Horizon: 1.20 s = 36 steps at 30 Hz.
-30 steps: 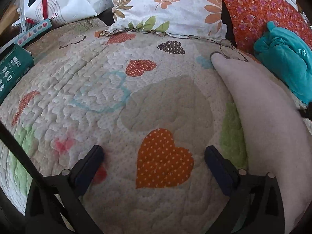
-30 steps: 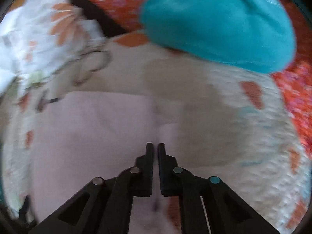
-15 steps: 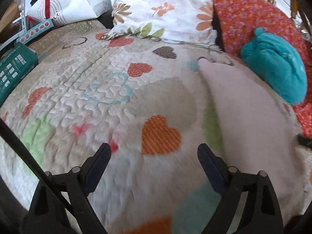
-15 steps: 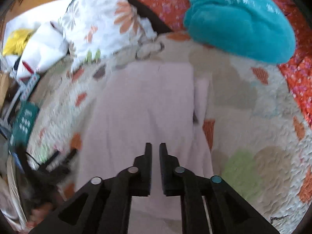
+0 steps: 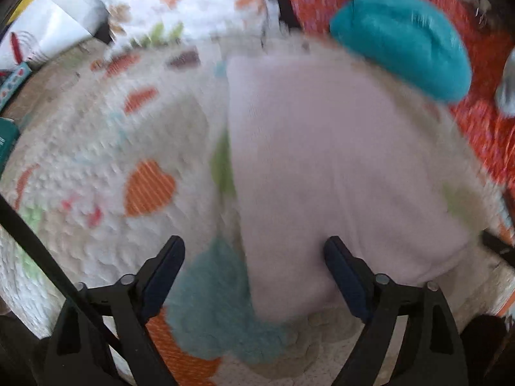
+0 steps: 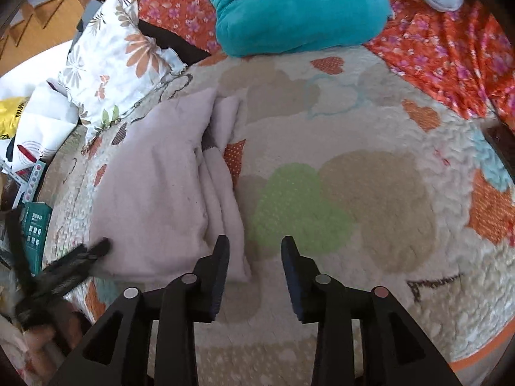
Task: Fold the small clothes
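A pale pink garment (image 6: 161,193) lies folded lengthwise on the heart-patterned quilt (image 6: 370,193), with layered edges along its right side. It also shows in the blurred left wrist view (image 5: 322,167). My left gripper (image 5: 254,251) is open and empty, its jaws straddling the garment's near left corner just above it. It appears as a blurred dark shape in the right wrist view (image 6: 80,257). My right gripper (image 6: 256,247) is open and empty, at the garment's near right corner over the quilt.
A teal bundled cloth (image 6: 299,9) lies at the far side on an orange floral sheet (image 6: 450,51). A floral pillow (image 6: 116,54) sits far left, with a white bag (image 6: 42,122) and a green box (image 6: 33,234) at the quilt's left edge.
My right gripper has opened, released the pink garment and pulled back. My left gripper has swung right and now sits over the garment's near left corner.
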Tool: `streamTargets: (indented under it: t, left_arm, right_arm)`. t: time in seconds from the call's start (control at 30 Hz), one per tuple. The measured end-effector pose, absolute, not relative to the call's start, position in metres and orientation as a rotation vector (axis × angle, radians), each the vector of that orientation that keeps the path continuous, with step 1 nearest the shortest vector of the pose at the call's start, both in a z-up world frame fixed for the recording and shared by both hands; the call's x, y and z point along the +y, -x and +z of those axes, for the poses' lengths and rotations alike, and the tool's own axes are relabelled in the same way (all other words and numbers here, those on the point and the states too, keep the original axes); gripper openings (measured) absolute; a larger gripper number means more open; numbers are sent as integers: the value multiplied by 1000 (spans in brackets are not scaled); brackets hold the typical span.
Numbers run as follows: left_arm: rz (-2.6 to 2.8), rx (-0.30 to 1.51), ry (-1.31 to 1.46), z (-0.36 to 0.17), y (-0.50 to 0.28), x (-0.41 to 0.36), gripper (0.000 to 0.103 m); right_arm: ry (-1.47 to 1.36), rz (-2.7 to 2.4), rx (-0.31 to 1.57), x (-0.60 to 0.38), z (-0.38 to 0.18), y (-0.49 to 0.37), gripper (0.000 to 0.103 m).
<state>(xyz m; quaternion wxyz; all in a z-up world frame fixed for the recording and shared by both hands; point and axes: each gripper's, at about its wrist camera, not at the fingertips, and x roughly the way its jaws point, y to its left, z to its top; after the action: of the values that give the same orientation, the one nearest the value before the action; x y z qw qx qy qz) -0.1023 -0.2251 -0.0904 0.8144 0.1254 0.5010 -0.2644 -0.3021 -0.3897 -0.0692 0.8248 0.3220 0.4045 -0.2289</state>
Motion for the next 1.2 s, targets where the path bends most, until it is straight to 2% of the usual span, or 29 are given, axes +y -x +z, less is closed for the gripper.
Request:
streamTargets:
  t: [0.17,0.43,0.67,0.8,0.87,1.03,1.1,1.2]
  left_arm:
    - [-589,1136,-192,-92,105,-209,83]
    - [-575,1039,-153,-53,115,-172,83]
    - [-538,1018,-127,-41,105,-149,83]
    - [-522,1029,-92,-42,100,-139,83]
    - [-520,1037,-70,-43,98,-137,83]
    - [-535,1028,-65,-42,91,-143,83]
    - [-545,1043,-52,-44,82,-149,83]
    - [-575,1089,-21,-50,61,-164,83]
  right_arm:
    - [-661,-464,838,-385,-61,304,38]
    - [-576,-378,821,-368,-46,248,39]
    - [-579,-376,978,-359,-91,219,39]
    - [-617,-349,958,-363,-93,235,39]
    - [-621,-350,925,-364,-87,246,45]
    - [-607,-357,826,-368,-64,266,50]
    - [-594,-361,813,-374,-57,263,61]
    - [-603,-362,805,-392,-52,248,61]
